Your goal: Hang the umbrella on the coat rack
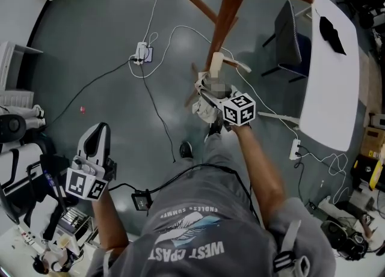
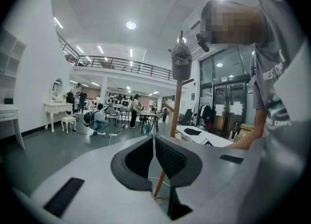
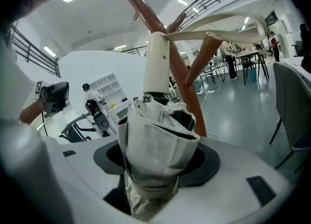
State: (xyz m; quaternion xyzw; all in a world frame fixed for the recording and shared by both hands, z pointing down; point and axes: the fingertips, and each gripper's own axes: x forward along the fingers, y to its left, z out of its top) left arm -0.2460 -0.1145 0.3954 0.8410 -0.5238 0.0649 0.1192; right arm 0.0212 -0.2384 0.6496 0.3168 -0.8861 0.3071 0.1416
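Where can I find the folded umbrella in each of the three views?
Head view: umbrella at centre, held by the right gripper.
Left gripper view: not in it.
Right gripper view: umbrella centre, between the jaws.
Shared landmark: the brown coat rack, in all three.

In the head view the coat rack (image 1: 225, 23) ran out past the far edge, so its crown was cut off. Its foot lay partly hidden under the umbrella (image 1: 200, 109) and the right gripper (image 1: 210, 98), whose marker cube covered its jaws. In the right gripper view the folded umbrella (image 3: 158, 145) hid the jaws' inner faces, and the near edge cut its lower end. Whether its strap (image 3: 238, 36) sat over a peg could not be told. In the left gripper view the left gripper (image 2: 153, 143) hid most of the rack's foot, and the print on the cap (image 2: 181, 62) was too small to read.
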